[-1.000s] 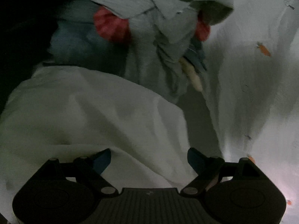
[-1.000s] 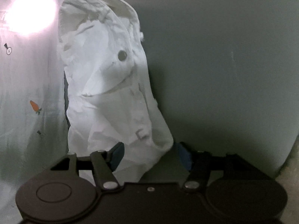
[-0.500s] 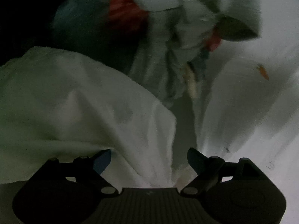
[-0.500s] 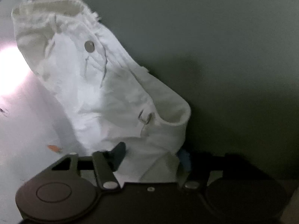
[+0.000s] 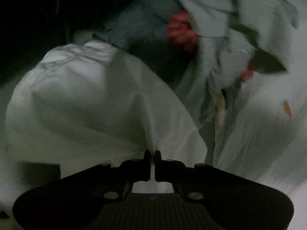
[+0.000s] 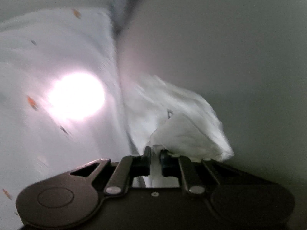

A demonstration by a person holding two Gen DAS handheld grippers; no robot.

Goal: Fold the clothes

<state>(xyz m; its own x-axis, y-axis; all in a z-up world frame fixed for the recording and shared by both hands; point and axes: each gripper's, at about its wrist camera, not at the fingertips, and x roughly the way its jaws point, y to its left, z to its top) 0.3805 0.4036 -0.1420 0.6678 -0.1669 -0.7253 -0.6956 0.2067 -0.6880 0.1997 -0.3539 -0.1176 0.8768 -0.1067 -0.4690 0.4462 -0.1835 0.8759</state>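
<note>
A white garment bulges up across the left wrist view, dim and a little blurred. My left gripper is shut on a thin fold of it, which rises in a ridge from between the pads. In the right wrist view the same kind of white cloth, with a waistband and a small metal ring, shows as the white garment. My right gripper is shut on its bunched edge, cloth filling the narrow gap between the pads. The rest of the garment between the two grippers is hidden.
A heap of other clothes, pale grey-green with red patches, lies behind the garment. A white sheet with small orange carrot prints covers the surface, with a bright glare spot. A plain grey wall stands to the right.
Both grippers have gone from open around the white cloth to shut on it. The right gripper has swung up and away, blurring its view; the garment bulges higher in the left view.
</note>
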